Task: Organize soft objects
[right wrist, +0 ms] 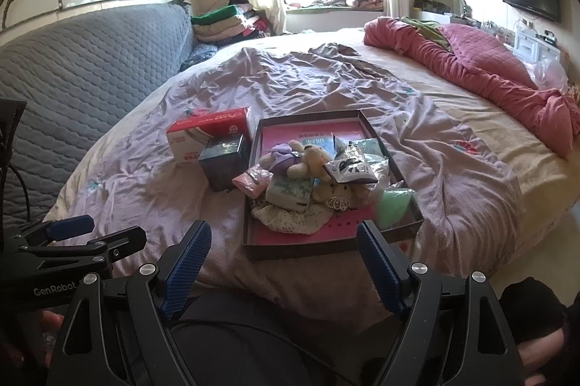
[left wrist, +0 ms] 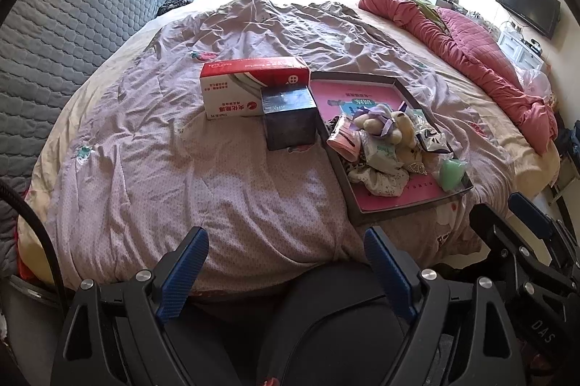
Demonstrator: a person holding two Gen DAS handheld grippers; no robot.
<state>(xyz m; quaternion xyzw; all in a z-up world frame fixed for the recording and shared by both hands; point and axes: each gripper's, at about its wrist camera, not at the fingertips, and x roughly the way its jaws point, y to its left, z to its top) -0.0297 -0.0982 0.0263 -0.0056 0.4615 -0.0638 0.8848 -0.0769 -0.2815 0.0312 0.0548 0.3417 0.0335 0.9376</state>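
Right wrist view: tray (right wrist: pixel 250 204) of soft toys (right wrist: pixel 311 157) lies beyond the released, empty jaws.

Bare bedspread (left wrist: pixel 181 175) left of dark box (left wrist: pixel 289 121); crowded tray (left wrist: pixel 395 210) right.

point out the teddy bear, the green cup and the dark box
teddy bear (right wrist: pixel 316 154), right wrist view, on its head
green cup (right wrist: pixel 393 204), right wrist view, on its side wall
dark box (left wrist: pixel 289 123), left wrist view, on its front face

Bed (left wrist: pixel 224 190): lilac quilt, ahead of both grippers.
On it: red-white carton (left wrist: pixel 250 86), dark box (left wrist: pixel 289 117), tray (left wrist: pixel 366 210), pink blanket (left wrist: pixel 471 48).
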